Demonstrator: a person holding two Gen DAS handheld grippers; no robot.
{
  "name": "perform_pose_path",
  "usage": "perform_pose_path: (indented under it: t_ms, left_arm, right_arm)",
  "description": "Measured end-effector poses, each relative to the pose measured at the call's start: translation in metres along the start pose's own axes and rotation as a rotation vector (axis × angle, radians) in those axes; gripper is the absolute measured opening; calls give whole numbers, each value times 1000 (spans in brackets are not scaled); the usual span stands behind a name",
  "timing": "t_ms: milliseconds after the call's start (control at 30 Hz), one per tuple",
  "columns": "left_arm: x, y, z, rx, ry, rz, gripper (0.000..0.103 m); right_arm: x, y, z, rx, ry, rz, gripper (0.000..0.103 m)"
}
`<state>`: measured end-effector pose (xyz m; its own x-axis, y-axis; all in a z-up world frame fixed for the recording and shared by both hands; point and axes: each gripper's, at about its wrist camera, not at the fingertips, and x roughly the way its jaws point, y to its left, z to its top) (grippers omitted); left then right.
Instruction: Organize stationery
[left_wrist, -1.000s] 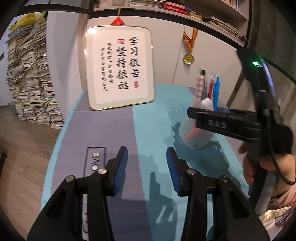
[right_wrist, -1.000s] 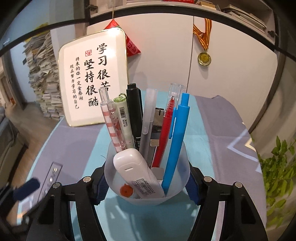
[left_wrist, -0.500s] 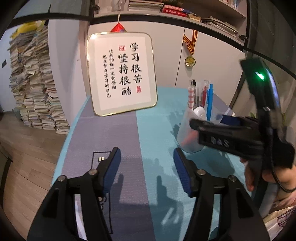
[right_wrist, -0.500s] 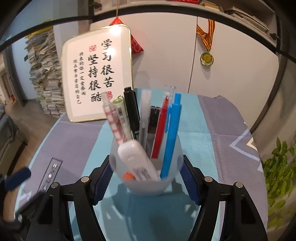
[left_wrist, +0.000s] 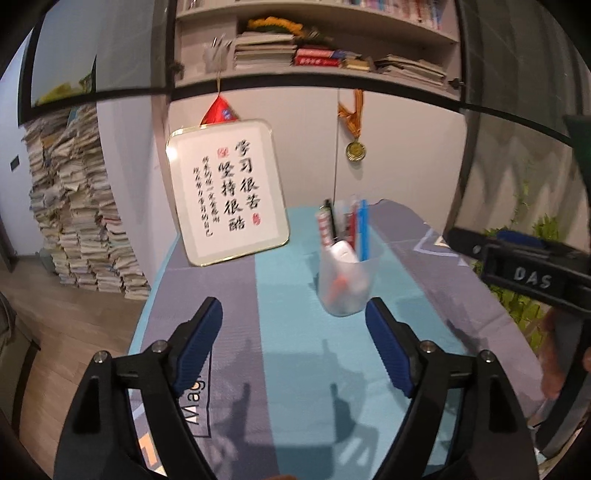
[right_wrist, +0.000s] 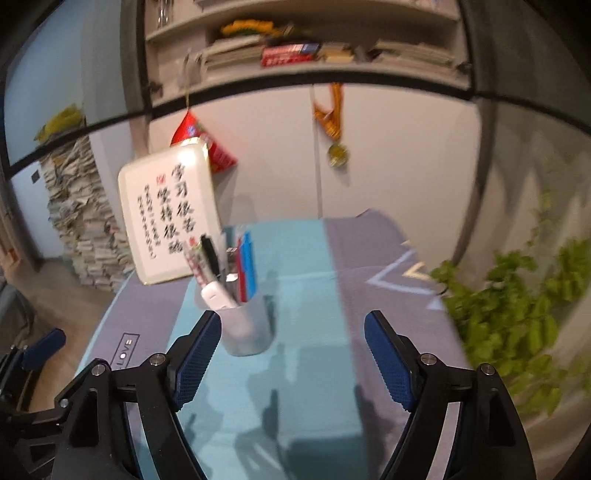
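Observation:
A translucent pen cup (left_wrist: 345, 286) stands upright on the teal strip of the table cloth, holding several pens and a white correction tape. It also shows in the right wrist view (right_wrist: 246, 325), just beyond the left finger. My left gripper (left_wrist: 293, 341) is open and empty, short of the cup. My right gripper (right_wrist: 291, 354) is open and empty, drawn back from the cup; its body shows at the right of the left wrist view (left_wrist: 524, 273).
A framed calligraphy board (left_wrist: 229, 192) leans against the wall at the back of the table. A medal (left_wrist: 355, 149) hangs on the wall. A green plant (right_wrist: 517, 325) stands off the table's right edge. Stacked papers (left_wrist: 74, 221) stand left on the floor.
My right gripper let go of the pen cup and pulled back and up with its jaws wide. My left gripper also opened wider and drew back. The cup stays on the table.

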<state>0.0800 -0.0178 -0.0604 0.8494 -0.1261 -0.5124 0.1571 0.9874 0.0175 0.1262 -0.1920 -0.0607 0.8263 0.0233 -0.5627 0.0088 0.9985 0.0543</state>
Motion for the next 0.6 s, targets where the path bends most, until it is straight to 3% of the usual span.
perform_pose_path:
  t_ms: [267,467,600]
  left_arm:
    - [-60,-23,4,-8,-87,-26,87]
    - [-99,-36,8,2,-157,-29,87]
    - [-125,-44,9,14,-217,-16,93]
  right_arm:
    - [-90,-14,-9,29,-160,-21,89]
    - [-138,-21,-23,57,-213,-13,89]
    - [-164,-22,-32,51,-254,-22,89]
